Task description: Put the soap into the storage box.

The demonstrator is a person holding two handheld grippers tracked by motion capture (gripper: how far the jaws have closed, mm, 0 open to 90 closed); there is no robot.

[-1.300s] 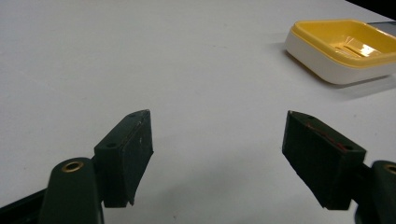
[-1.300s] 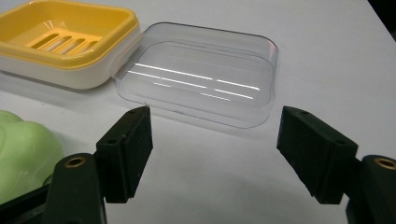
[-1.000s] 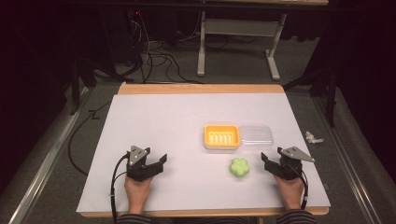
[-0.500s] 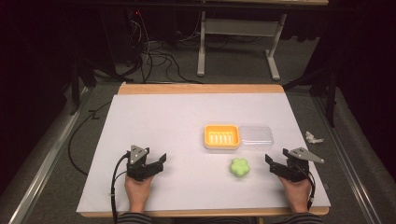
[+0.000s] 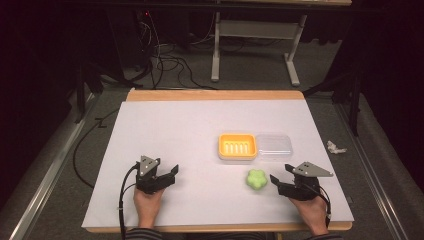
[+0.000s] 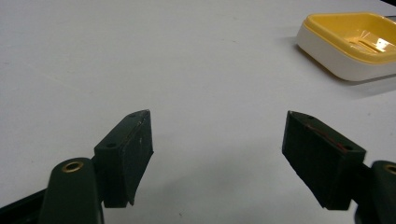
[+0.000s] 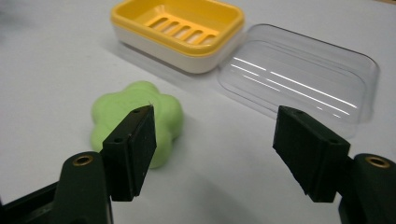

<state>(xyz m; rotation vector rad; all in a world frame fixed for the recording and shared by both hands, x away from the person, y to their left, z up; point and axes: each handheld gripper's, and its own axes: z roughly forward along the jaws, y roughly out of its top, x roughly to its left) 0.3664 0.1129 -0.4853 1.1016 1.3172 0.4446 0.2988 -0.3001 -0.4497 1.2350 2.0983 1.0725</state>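
Green flower-shaped soap (image 5: 256,179) lies just beside the right tool (image 5: 278,183), jaws spread and empty, hand low.

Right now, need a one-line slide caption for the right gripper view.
Open right gripper approaching green flower-shaped soap, with yellow soap dish and clear lid behind.

High view: fixed above near edge, looking forward-down over whole table (image 5: 165,130). Tongs cams sit low, close, facing far side; all three share the yellow soap dish (image 5: 237,146).
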